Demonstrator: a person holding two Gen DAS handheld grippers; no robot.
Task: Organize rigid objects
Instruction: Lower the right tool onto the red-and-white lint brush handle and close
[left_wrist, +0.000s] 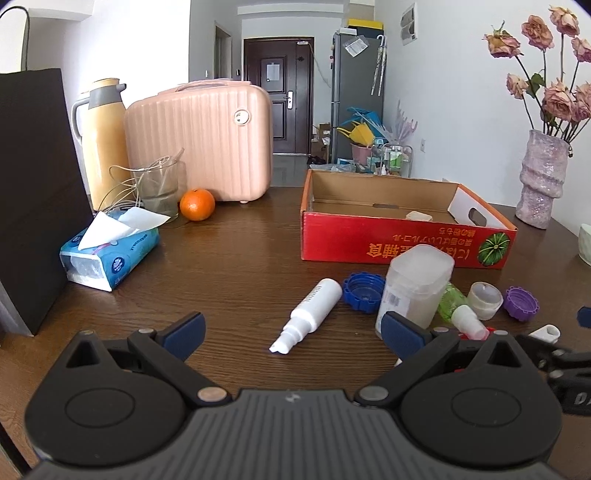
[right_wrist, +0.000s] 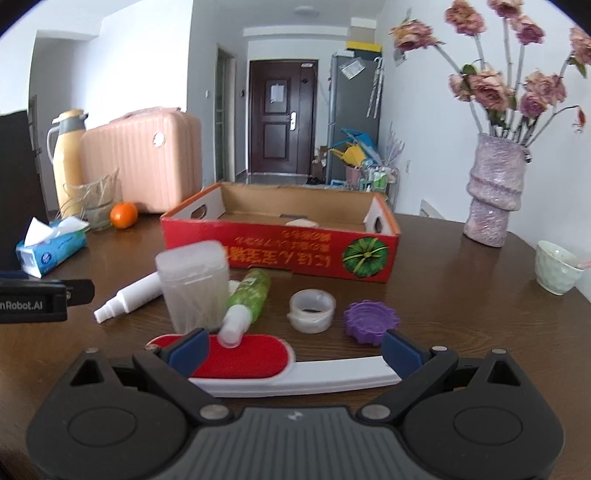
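On the brown table lies a white spray bottle (left_wrist: 314, 314) (right_wrist: 129, 297), just ahead of my open left gripper (left_wrist: 291, 332). Behind it stands a clear plastic box (left_wrist: 415, 288) (right_wrist: 194, 284), with a blue cap (left_wrist: 362, 291), a green spray bottle (left_wrist: 456, 304) (right_wrist: 247, 295), a white jar (left_wrist: 485, 299) (right_wrist: 312, 310) and a purple cap (left_wrist: 522, 301) (right_wrist: 371, 321) around it. My right gripper (right_wrist: 293, 350) is open over a red and white lint brush (right_wrist: 291, 369). The red cardboard box (left_wrist: 402, 243) (right_wrist: 295, 251) holds one small pale object.
A tissue pack (left_wrist: 110, 251), a glass (left_wrist: 159, 192), an orange (left_wrist: 197, 205), a yellow thermos (left_wrist: 101, 140) and a pink case (left_wrist: 199, 140) stand at the back left. A black bag (left_wrist: 33, 192) blocks the left. A vase (right_wrist: 495, 192) and a cup (right_wrist: 557, 266) sit at the right.
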